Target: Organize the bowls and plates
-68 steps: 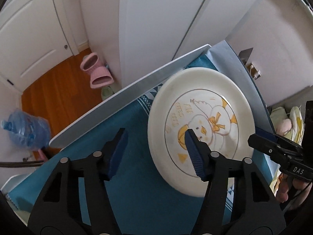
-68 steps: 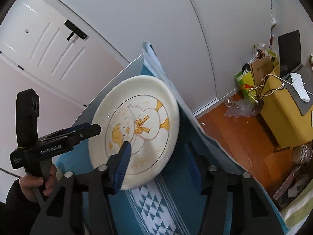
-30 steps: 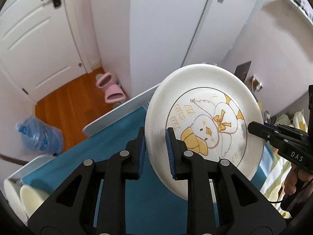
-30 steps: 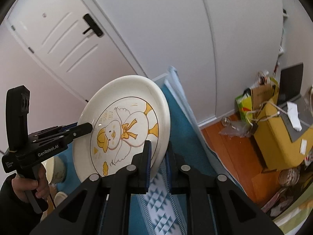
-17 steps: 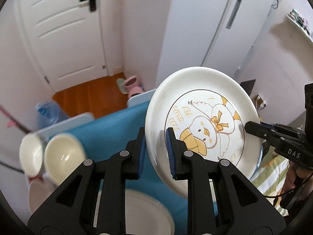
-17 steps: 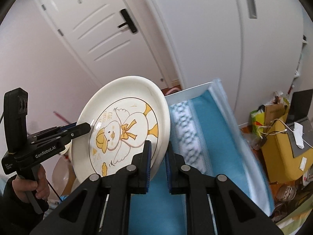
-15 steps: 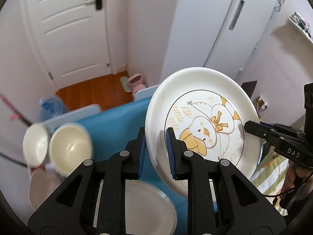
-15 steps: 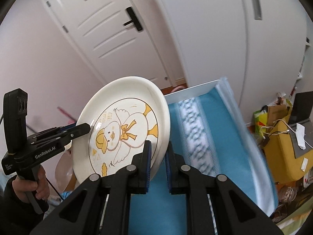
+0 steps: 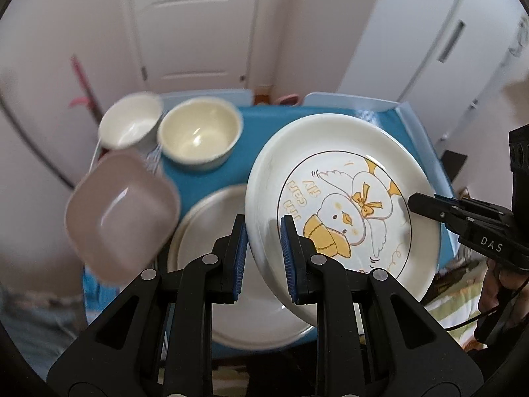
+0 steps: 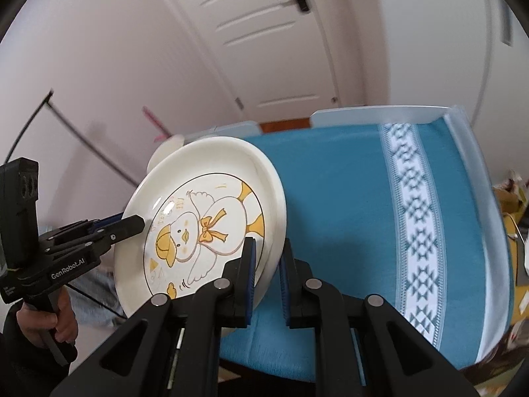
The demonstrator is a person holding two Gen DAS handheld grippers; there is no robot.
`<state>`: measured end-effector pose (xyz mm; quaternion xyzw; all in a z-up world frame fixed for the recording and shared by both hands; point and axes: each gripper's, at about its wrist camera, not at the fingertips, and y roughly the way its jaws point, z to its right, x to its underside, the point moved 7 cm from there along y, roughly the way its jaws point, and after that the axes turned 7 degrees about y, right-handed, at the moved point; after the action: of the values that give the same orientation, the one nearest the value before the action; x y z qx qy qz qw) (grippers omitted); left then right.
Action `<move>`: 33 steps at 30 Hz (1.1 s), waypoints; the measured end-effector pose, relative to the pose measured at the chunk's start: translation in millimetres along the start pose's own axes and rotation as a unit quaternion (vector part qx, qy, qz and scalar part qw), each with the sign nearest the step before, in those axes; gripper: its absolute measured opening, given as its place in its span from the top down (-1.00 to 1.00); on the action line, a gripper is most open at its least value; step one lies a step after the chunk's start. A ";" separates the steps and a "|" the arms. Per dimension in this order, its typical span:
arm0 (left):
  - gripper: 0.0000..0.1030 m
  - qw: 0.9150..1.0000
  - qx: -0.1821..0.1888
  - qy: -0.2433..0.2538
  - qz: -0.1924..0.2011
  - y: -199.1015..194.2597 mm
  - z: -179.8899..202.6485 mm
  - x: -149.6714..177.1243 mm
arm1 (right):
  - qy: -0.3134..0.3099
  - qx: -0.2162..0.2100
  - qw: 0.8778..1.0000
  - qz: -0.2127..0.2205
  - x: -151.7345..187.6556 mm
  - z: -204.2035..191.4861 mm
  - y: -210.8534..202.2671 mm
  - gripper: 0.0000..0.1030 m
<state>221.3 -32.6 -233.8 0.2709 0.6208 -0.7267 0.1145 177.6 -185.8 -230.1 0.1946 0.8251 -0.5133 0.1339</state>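
A white plate with a yellow duck drawing (image 9: 344, 198) (image 10: 205, 218) hangs tilted above the blue-clothed table. My left gripper (image 9: 263, 251) is shut on its left rim, and my right gripper (image 10: 267, 264) is shut on the opposite rim. Each gripper shows in the other's view, the right gripper (image 9: 429, 206) at the plate's right edge and the left gripper (image 10: 132, 225) at its left edge. Under the held plate lies a plain white plate (image 9: 205, 231). Beyond it stand a cream bowl (image 9: 198, 135), a white bowl (image 9: 129, 125) and a square pinkish bowl (image 9: 122, 211).
The blue cloth (image 10: 357, 205) with a white patterned stripe (image 10: 420, 218) covers the table, edged by a pale raised border (image 10: 380, 112). A white door (image 9: 191, 26) and wardrobe stand behind. A person's hand (image 10: 56, 317) grips the left handle.
Both grippers shut on the duck plate's rims, lifted it off the cloth and carried it leftward across the table; the bowls and the plain plate have come into the left wrist view.
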 end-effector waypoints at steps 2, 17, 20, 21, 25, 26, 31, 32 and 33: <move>0.65 1.000 -0.009 -0.022 -0.005 3.0 -8.3 14.2 | -0.019 -0.007 1.000 -0.019 6.3 -4.6 11.9 0.76; 0.65 0.992 -0.047 -0.116 -0.020 51.3 -40.6 78.9 | -0.116 -0.018 0.990 -0.073 24.5 -24.2 71.6 0.76; 0.65 0.991 -0.050 -0.119 -0.026 59.7 -42.4 84.4 | -0.121 -0.017 0.990 -0.077 24.4 -26.2 76.0 0.76; 0.65 0.991 -0.052 -0.118 -0.026 62.3 -42.8 86.2 | -0.124 -0.016 0.989 -0.077 24.0 -27.1 76.7 0.76; 0.65 0.991 -0.069 -0.107 -0.030 71.9 -41.4 91.3 | -0.134 -0.011 0.988 -0.078 20.0 -28.3 81.7 0.76; 0.65 0.991 -0.072 -0.105 -0.031 73.4 -41.3 91.1 | -0.139 -0.010 0.987 -0.078 19.3 -29.2 83.0 0.76; 0.65 0.991 -0.109 -0.078 -0.029 70.7 -37.8 91.7 | -0.152 -0.011 0.985 -0.077 16.4 -31.2 86.8 0.76; 0.65 0.990 -0.116 -0.072 -0.029 69.5 -37.4 91.7 | -0.154 -0.010 0.985 -0.077 16.1 -31.4 88.1 0.76; 0.65 0.990 -0.124 -0.065 -0.031 69.6 -36.4 91.7 | -0.157 -0.009 0.985 -0.077 15.8 -31.8 89.4 0.76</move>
<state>189.6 3.9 -344.4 0.1871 0.7055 -0.6634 0.1649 203.9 -118.8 -293.9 0.0464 0.8106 -0.5391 0.2238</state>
